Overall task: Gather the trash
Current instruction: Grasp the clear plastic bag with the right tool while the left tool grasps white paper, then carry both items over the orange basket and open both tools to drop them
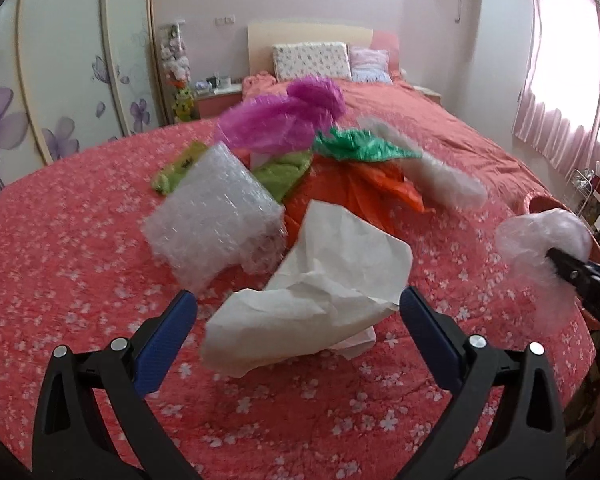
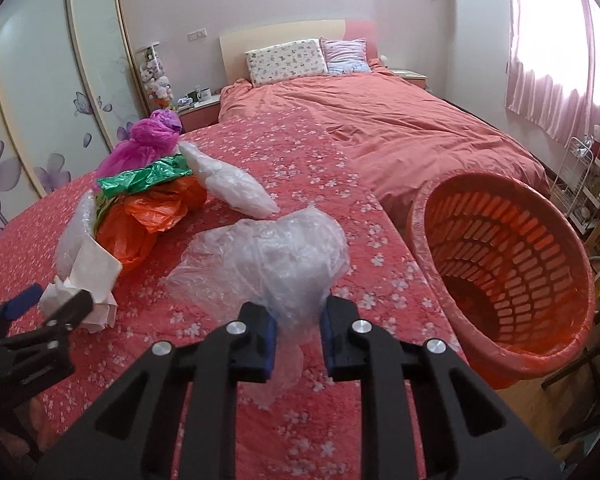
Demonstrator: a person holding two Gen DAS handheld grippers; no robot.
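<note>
While the right gripper pinches the clear plastic wad shut between its pads | orange basket lies to its right, mouth tilted toward it, near | left gripper wide open, empty, straddling white crumpled paper on bed | paper's long axis runs diagonally | 2 grippers, 1 loaded.

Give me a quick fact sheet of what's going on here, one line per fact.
Place: bed with a red flowered cover
Left gripper: open, around the white paper, not pressing it
Right gripper: shut on a clear plastic bag
Basket: orange, at the bed's right edge, looks empty
Trash left: bubble wrap, purple bag, green bag, orange bag
</note>
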